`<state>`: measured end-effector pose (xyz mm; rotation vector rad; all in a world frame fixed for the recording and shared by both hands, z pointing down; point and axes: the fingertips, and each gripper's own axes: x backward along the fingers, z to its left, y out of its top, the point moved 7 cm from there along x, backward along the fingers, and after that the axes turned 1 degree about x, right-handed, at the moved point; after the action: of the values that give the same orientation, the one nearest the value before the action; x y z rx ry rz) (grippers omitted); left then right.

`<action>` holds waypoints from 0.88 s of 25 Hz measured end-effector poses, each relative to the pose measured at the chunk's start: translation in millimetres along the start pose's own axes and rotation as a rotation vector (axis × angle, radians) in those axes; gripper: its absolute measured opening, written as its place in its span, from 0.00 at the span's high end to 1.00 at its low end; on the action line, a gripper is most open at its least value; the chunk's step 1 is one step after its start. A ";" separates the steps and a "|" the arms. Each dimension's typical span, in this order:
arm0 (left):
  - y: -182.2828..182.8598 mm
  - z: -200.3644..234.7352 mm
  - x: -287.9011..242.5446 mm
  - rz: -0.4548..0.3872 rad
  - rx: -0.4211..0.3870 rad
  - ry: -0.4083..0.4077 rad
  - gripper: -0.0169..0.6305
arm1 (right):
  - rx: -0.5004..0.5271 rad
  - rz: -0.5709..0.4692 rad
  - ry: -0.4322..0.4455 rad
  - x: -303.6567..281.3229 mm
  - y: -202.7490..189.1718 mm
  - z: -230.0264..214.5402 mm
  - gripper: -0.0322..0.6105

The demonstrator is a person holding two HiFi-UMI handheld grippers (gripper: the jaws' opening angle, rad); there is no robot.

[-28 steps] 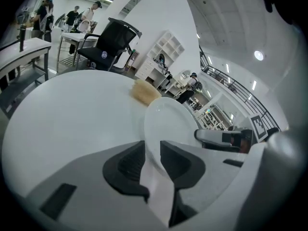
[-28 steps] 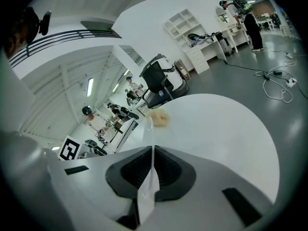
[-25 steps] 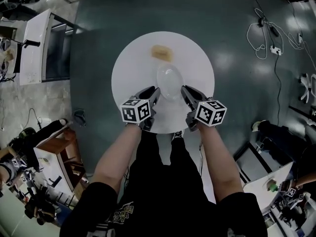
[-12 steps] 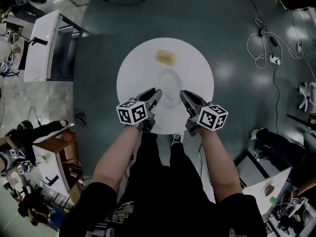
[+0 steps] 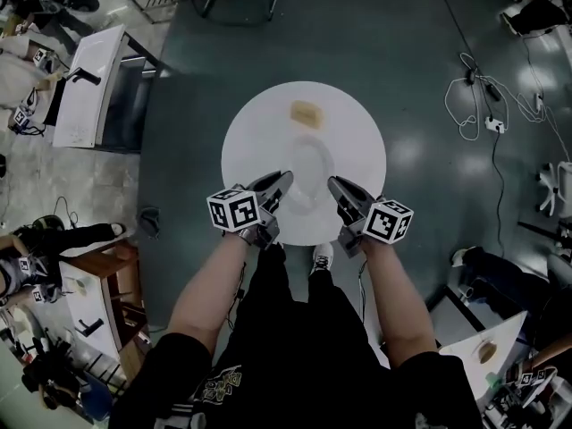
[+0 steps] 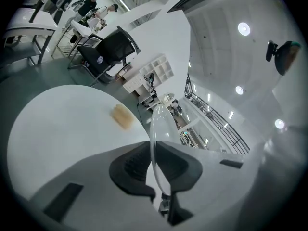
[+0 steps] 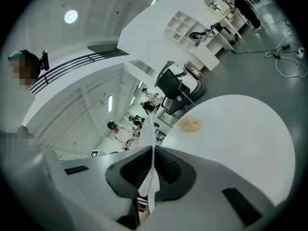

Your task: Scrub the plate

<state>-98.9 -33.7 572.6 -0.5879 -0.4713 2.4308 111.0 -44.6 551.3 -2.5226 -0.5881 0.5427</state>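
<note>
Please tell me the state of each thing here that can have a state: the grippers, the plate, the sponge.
plate: held at its rim by both grippers, over the table.
left gripper: jaws closing on the plate's rim.
right gripper: shut on the plate's rim.
sponge: lying on the table, apart from the plate, untouched.

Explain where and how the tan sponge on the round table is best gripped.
Grip the sponge across its shorter width, at mid-length, coming down from above. It lies flat on the table with nothing touching it, so jaws can likely straddle its long sides. Its low profile leaves little to pinch sideways.
</note>
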 end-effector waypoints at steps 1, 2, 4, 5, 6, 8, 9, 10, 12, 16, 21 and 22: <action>0.9 -2.7 3.8 -0.009 0.009 -0.005 0.92 | 0.002 -0.001 0.004 0.2 -1.4 2.9 0.90; 1.6 -5.1 7.8 -0.021 0.020 -0.008 0.92 | 0.005 -0.002 0.005 0.0 -2.8 5.8 0.90; 2.7 -10.4 15.6 -0.043 0.026 -0.013 0.93 | 0.014 -0.004 0.000 -1.3 -4.5 10.8 0.90; 3.5 -13.4 19.1 -0.052 0.021 -0.014 0.94 | 0.023 -0.001 -0.003 -2.1 -4.7 12.9 0.90; 4.7 -16.5 22.0 -0.059 0.013 -0.012 0.94 | 0.034 0.004 -0.006 -3.0 -4.4 15.0 0.90; 6.8 -22.0 26.8 -0.070 -0.004 -0.003 0.94 | 0.060 0.021 -0.007 -4.0 -3.1 19.4 0.90; 7.1 -24.3 29.5 -0.076 -0.010 0.004 0.94 | 0.075 0.031 -0.006 -4.0 -2.9 22.0 0.90; 7.3 -26.2 32.8 -0.085 -0.014 0.014 0.94 | 0.091 0.042 -0.006 -3.6 -3.1 24.4 0.90; 8.5 -27.1 41.8 -0.114 -0.019 0.048 0.94 | 0.120 0.058 -0.013 -2.5 -4.3 28.0 0.90; 16.5 -19.7 63.4 -0.185 -0.027 0.146 0.94 | 0.150 0.058 -0.039 0.7 -5.3 29.5 0.87; 24.5 -8.5 81.9 -0.222 -0.094 0.290 0.94 | 0.285 0.102 -0.137 -8.9 -0.3 23.7 0.83; 25.2 -6.8 84.0 -0.226 -0.111 0.313 0.94 | 0.323 0.112 -0.160 -12.9 1.8 22.0 0.83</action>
<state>-168.3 -0.1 530.3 -0.8944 -0.5118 2.0627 90.4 -44.2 536.1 -2.2276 -0.3805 0.8174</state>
